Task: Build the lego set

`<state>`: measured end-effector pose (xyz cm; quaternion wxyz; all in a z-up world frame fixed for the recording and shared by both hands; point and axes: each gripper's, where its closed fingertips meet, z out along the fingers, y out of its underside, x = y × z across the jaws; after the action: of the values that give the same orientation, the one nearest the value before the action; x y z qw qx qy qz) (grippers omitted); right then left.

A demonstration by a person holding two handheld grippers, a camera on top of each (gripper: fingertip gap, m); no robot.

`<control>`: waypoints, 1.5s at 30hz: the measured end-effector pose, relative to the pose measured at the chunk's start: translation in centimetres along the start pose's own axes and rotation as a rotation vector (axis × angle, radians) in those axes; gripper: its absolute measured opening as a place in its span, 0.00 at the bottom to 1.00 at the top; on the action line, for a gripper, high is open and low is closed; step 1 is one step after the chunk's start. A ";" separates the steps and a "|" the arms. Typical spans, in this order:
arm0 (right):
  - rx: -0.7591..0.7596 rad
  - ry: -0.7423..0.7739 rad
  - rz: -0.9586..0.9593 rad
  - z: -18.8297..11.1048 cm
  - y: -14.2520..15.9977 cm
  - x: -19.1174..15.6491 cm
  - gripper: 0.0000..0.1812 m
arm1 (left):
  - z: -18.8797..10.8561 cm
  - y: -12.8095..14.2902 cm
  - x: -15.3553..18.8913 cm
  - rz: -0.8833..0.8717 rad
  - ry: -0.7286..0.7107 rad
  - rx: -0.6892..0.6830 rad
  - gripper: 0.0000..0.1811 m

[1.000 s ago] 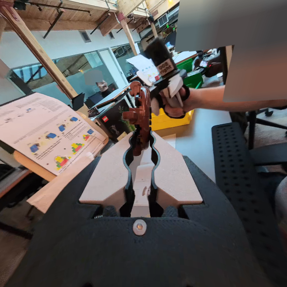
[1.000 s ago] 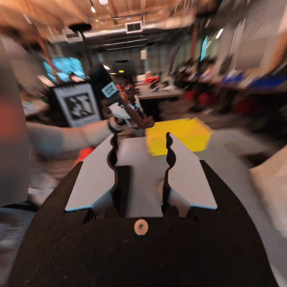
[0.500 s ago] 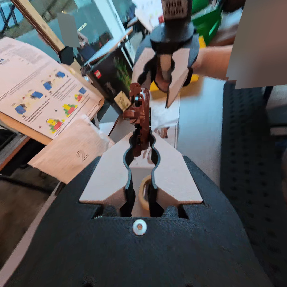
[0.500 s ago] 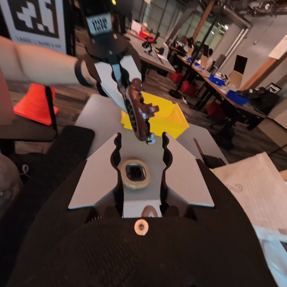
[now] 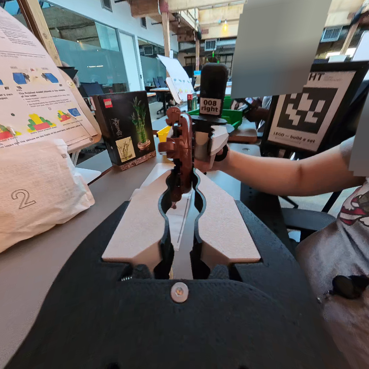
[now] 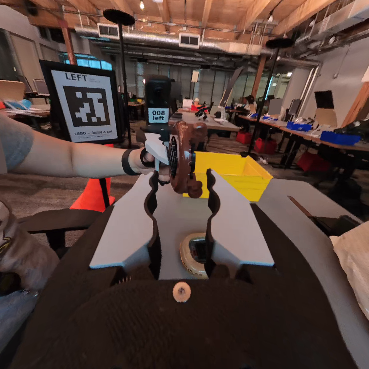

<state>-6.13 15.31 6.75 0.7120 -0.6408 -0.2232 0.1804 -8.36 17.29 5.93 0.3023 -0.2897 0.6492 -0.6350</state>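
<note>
Brown round lego assembly with a black studded inner face sits clamped edge-on in the left claw, held up in the air above the grey bench, jaws narrowed onto its lower rim. Same assembly shows in the right wrist view, gripped by the left claw out front of the camera. Right claw is spread wide and holds nothing, its tips close to the assembly with one on each side; contact can't be told. In the left wrist view the right claw sits just behind the assembly, person's hand on its handle. Yellow plastic bin on the far end of the bench, behind the assembly. Tan tape roll lies flat on the bench below the right claw. Black lego box with a bamboo picture stands upright on the bench. White numbered paper bag rests to the left, printed instruction sheet propped behind it. Orange traffic cone on the floor beyond the bench.
</note>
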 end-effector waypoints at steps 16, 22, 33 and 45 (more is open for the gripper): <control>-0.139 -0.113 -0.016 1.8 2.3 -0.9 0.11 | -0.8 2.1 0.5 -0.136 0.061 -0.029 0.08; -0.211 -0.035 -0.078 2.0 4.5 0.5 0.11 | -2.4 3.7 -1.4 -0.259 0.005 -0.017 0.18; -0.391 0.173 -0.595 2.5 9.2 3.0 0.11 | -4.6 7.7 -4.7 -0.722 0.033 -0.088 0.51; -0.467 0.213 -1.309 4.1 14.5 2.4 0.11 | -4.5 15.7 -5.9 -0.224 -0.114 -0.397 0.54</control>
<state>-5.94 21.70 -7.14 0.5362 -0.5250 -0.5250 -0.4015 -7.83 25.12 -9.59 0.2032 -0.4492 0.7069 -0.5072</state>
